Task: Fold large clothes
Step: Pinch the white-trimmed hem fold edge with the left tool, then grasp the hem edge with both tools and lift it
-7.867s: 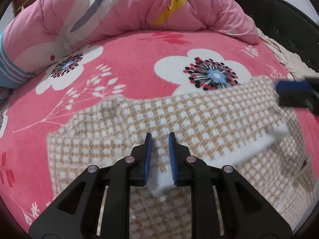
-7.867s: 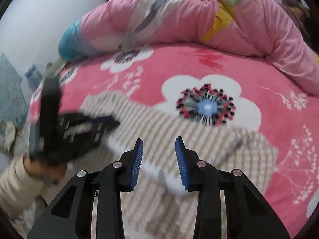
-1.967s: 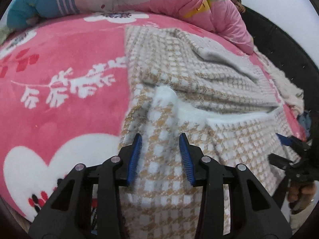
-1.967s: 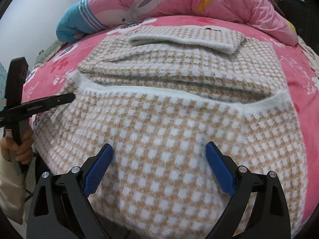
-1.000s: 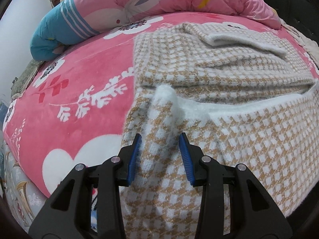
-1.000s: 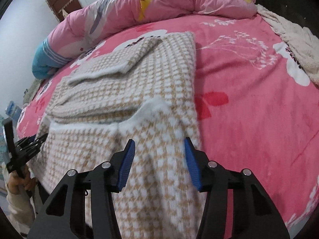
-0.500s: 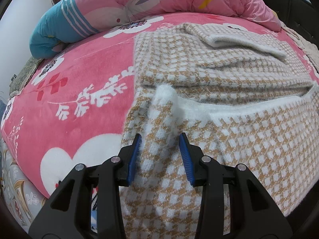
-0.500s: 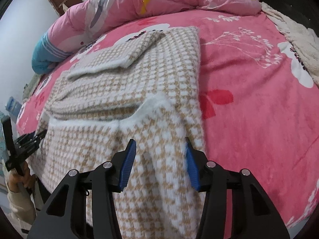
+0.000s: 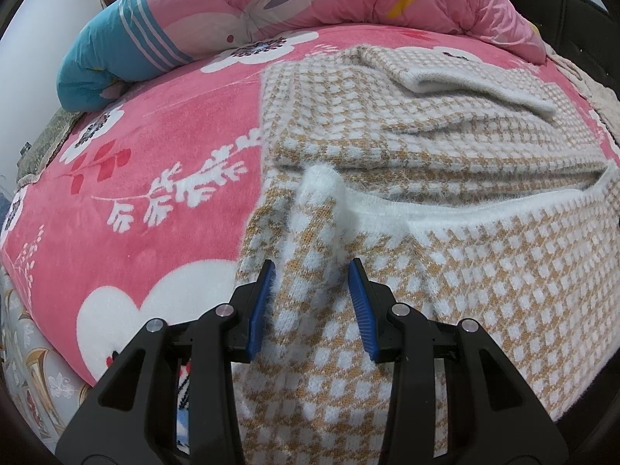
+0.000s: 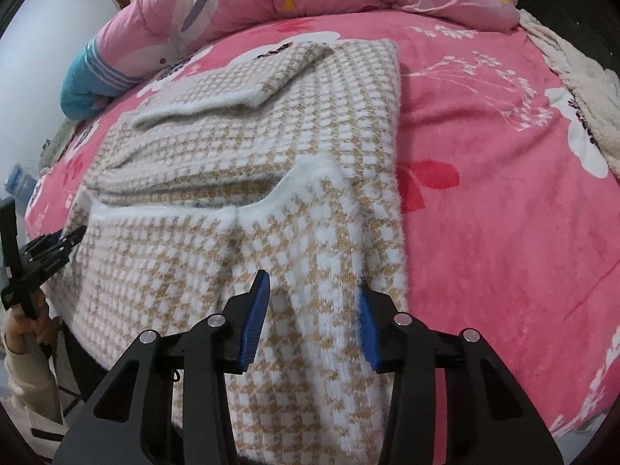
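Note:
A beige-and-white houndstooth sweater lies on the pink bed, its sleeve folded across the top and its lower part hanging over the near edge. My left gripper is shut on a raised ridge at the sweater's left hem corner, by the white trim. My right gripper holds the right hem corner of the sweater. Its jaws are closing, with a fold of knit bunched between the pads. The left gripper also shows at the far left of the right wrist view, held by a hand.
A pink floral blanket covers the bed. A rolled pink and blue quilt lies along the far side. A cream fleece throw sits at the right edge by the dark bed frame. The near bed edge drops off beneath both grippers.
The right gripper's jaws have narrowed on the right hem corner, raising a fold of knit between them. The left gripper has stayed on its fold.

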